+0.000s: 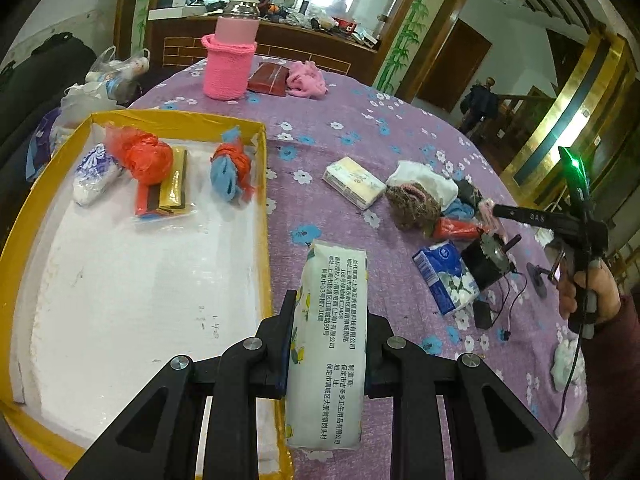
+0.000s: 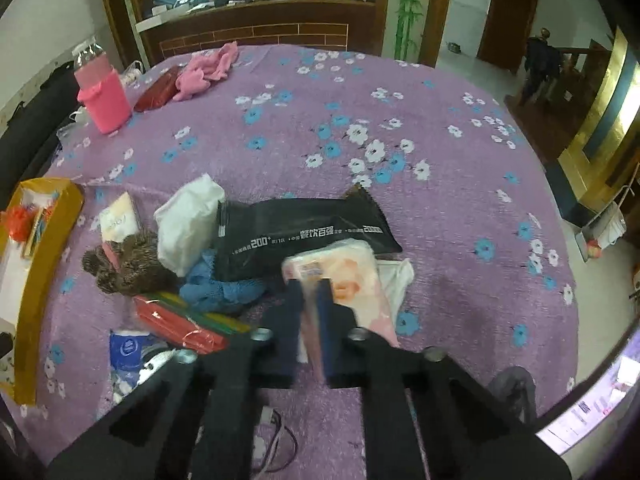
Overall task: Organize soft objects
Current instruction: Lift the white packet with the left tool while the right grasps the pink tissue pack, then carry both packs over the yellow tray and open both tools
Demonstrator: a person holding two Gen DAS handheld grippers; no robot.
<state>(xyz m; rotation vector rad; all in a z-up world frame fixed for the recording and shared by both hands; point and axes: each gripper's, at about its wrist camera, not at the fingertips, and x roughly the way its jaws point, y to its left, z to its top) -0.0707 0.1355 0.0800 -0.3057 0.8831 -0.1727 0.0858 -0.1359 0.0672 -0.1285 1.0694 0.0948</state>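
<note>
The left wrist view alone shows inside the yellow-rimmed box (image 1: 264,184): a blue-and-white packet (image 1: 94,176), a red plastic bundle (image 1: 146,156) and a blue-and-red bundle (image 1: 232,172) on white foam. Just right of its wall, the left gripper (image 1: 330,320) pinches a white tissue pack (image 1: 328,344) printed with black text, held above the purple flowered cloth (image 1: 352,120). Only the right wrist view shows the right gripper (image 2: 314,312) pressed onto a pink tissue pack (image 2: 344,276), which lies beside a black pouch (image 2: 304,232)
</note>
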